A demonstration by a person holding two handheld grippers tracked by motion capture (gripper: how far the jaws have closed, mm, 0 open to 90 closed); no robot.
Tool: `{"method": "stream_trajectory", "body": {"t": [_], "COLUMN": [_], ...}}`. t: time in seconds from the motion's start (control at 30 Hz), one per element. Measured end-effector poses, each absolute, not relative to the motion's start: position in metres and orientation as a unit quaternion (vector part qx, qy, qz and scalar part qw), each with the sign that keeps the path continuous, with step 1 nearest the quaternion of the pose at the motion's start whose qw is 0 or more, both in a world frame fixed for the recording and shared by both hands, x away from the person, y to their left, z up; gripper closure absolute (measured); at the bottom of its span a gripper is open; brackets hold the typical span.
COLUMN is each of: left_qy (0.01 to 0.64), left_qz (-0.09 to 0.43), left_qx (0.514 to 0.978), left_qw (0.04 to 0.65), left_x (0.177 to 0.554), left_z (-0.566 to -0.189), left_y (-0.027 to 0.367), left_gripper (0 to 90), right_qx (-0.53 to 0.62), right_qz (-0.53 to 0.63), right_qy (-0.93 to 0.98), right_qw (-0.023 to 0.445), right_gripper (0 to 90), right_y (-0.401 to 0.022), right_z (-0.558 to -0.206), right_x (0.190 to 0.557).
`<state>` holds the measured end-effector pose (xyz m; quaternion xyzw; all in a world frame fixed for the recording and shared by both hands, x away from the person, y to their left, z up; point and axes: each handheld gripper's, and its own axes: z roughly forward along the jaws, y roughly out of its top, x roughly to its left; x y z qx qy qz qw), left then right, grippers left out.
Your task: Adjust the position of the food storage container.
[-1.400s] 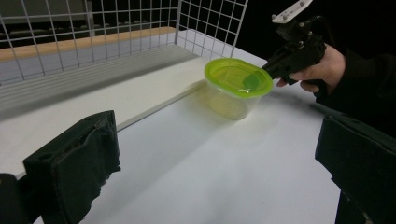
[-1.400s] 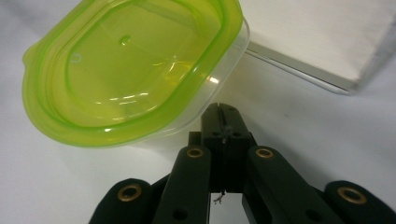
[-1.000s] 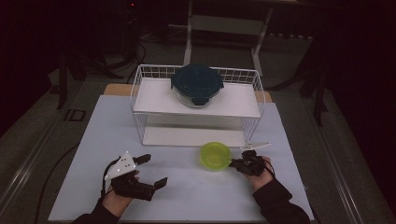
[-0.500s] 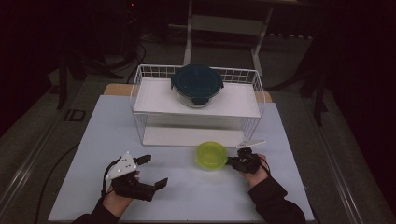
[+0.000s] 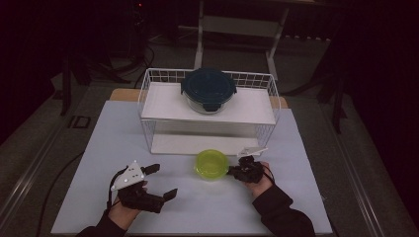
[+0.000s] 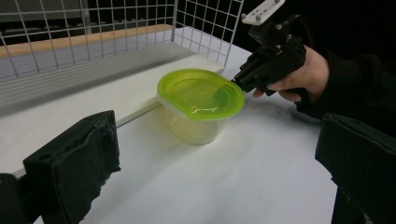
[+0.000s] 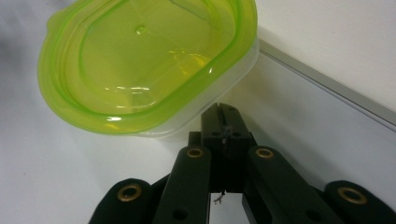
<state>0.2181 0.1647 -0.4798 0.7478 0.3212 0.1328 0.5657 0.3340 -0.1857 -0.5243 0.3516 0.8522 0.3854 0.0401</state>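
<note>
White table [image 5: 296,197]; closed hand-held gripper [image 7: 223,116] touching tub [image 7: 144,65].

Laboratory recording bench: a white table [image 5: 148,207] is standing in a dark room, cables [image 5: 54,182] trailing across grey floor [image 5: 44,148].

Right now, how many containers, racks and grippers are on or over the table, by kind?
Lidded containers: 2, the green-lidded container on the table and the dark-lidded glass container on the wire rack.
Wire rack: 1.
Grippers: 2, left gripper and right gripper.
Total: 5.
</note>
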Motion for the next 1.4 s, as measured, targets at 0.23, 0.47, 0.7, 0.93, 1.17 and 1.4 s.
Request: {"method": "stream_trajectory", "body": {"t": [0.23,0.47,0.7,0.93,1.17,1.4], "left_qy": [0.321,0.320,0.321,0.320,0.320,0.317], "left_qz": [0.132,0.132,0.131,0.131,0.130,0.133], "left_qx": [0.748,0.748,0.748,0.748,0.748,0.747], "left_qw": [0.566,0.566,0.566,0.567,0.567,0.569], "left_x": [0.218,0.218,0.218,0.218,0.218,0.217], "left_z": [-0.480,-0.480,-0.480,-0.480,-0.480,-0.480], "left_y": [0.165,0.165,0.165,0.165,0.165,0.165], "left_gripper": [0.0,0.0,0.0,0.0,0.0,0.0], "right_qx": [0.349,0.346,0.339,0.332,0.327,0.330], "right_qz": [0.385,0.386,0.388,0.391,0.392,0.387], "right_qy": [0.854,0.854,0.856,0.858,0.859,0.860], "right_qw": [0.038,0.035,0.032,0.028,0.027,0.035], "right_gripper": [90.0,90.0,90.0,90.0,90.0,87.8], "right_y": [-0.176,-0.169,-0.160,-0.150,-0.143,-0.146], "right_z": [-0.525,-0.526,-0.525,-0.524,-0.526,-0.524], "right_x": [0.337,0.340,0.342,0.344,0.344,0.342]}}
